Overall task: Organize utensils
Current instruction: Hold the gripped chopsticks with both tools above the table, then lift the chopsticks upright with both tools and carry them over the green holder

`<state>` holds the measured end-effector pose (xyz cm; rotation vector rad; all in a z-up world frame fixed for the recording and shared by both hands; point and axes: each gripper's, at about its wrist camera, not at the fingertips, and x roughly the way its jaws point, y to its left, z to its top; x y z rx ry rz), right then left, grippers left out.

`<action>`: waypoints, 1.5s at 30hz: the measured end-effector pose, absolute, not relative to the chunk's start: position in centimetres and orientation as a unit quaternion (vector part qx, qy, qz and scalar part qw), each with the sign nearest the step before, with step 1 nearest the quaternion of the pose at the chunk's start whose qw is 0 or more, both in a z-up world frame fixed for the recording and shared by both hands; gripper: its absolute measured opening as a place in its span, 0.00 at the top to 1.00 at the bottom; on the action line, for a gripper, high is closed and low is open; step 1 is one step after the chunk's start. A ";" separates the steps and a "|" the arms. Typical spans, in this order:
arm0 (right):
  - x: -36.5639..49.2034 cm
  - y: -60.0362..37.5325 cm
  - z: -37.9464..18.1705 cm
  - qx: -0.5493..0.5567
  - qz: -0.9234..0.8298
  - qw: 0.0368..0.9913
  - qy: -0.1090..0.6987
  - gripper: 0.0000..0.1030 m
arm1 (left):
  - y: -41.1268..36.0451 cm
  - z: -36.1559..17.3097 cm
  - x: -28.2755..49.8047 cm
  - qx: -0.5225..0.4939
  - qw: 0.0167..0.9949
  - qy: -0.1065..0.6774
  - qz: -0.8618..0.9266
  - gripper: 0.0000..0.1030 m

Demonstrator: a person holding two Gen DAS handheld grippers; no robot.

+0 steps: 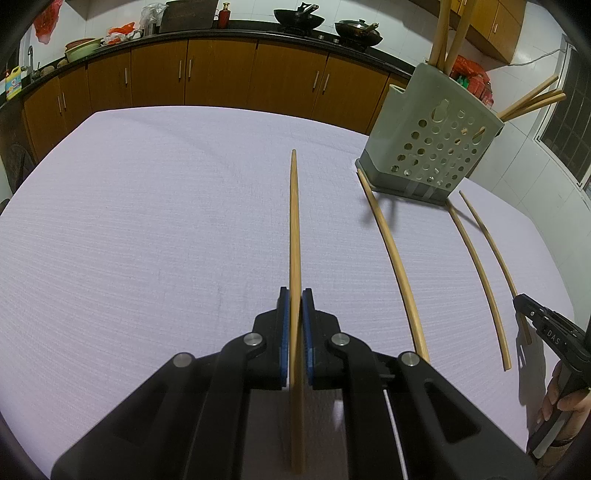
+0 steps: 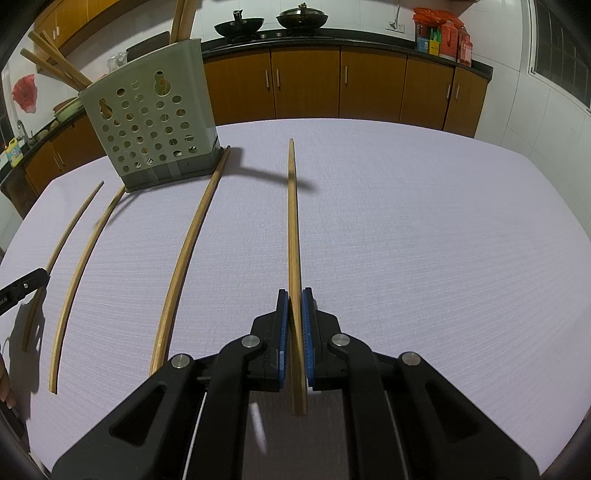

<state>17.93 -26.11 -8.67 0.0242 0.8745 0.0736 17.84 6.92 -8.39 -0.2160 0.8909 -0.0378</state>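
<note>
My left gripper is shut on a wooden chopstick that points forward over the table. My right gripper is shut on another wooden chopstick, also pointing forward. A grey perforated utensil holder stands at the far right in the left wrist view and at the far left in the right wrist view, with several chopsticks standing in it. Three loose chopsticks lie on the table beside it. The other gripper shows at the frame edge in each view.
The table carries a pale lilac cloth. Wooden kitchen cabinets and a counter with woks run behind it. A window is on the right.
</note>
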 end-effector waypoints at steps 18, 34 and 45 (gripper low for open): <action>18.0 -26.1 -8.7 0.013 0.036 0.905 0.423 0.92 | 6.9 -8.4 17.9 -0.104 0.897 0.430 -0.018 0.91; 17.7 -26.2 -8.7 0.021 0.037 0.905 0.424 0.91 | 6.3 -8.4 17.2 -0.081 0.898 0.432 -0.018 0.90; 16.5 -26.4 -7.2 0.037 0.049 0.916 0.396 0.93 | 6.0 -7.3 15.5 -0.069 0.905 0.418 -0.026 0.92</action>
